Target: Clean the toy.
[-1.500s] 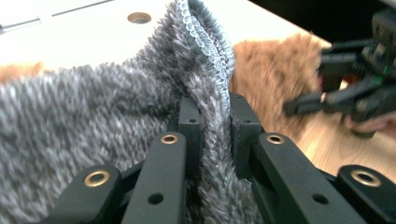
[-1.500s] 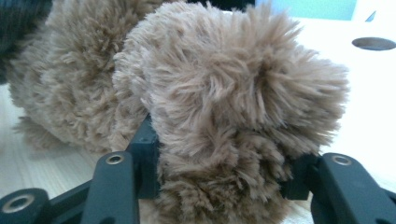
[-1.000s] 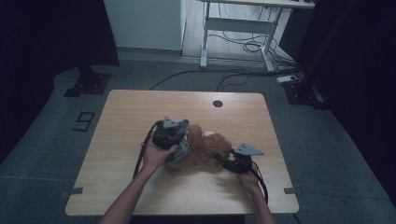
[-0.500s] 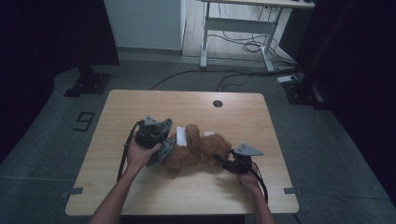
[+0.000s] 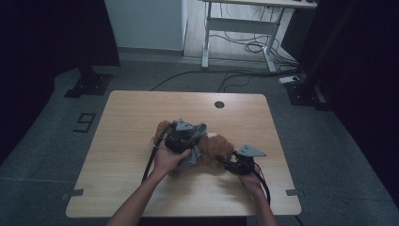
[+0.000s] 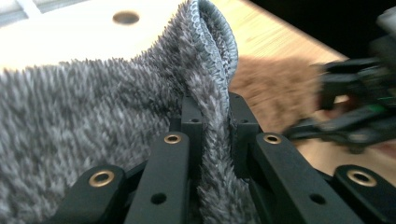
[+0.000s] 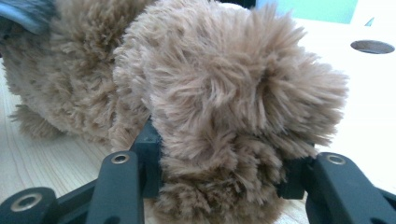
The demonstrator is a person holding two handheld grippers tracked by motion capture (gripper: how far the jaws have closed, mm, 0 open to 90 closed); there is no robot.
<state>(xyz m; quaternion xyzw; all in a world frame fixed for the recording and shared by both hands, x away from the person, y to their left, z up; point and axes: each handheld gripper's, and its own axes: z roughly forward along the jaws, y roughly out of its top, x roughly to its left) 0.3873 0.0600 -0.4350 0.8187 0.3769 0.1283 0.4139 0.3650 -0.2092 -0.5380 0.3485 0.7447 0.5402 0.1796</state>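
Observation:
A brown plush bear lies on the wooden table, near its middle. My left gripper hovers over the bear's left part, shut on a fold of fuzzy grey cloth that drapes against the bear. In the left gripper view the cloth's hemmed edge rises between the two jaws of that gripper, and the bear lies beyond it. My right gripper sits at the bear's right end. In the right gripper view it is shut on a fluffy limb of the bear.
A round cable hole sits near the table's far edge. On the floor behind stand a white desk frame and loose cables. A dark stand foot rests at the far left.
My left hand swung left with the grey cloth, then came back right over the bear. The right hand and the limb it holds stayed put.

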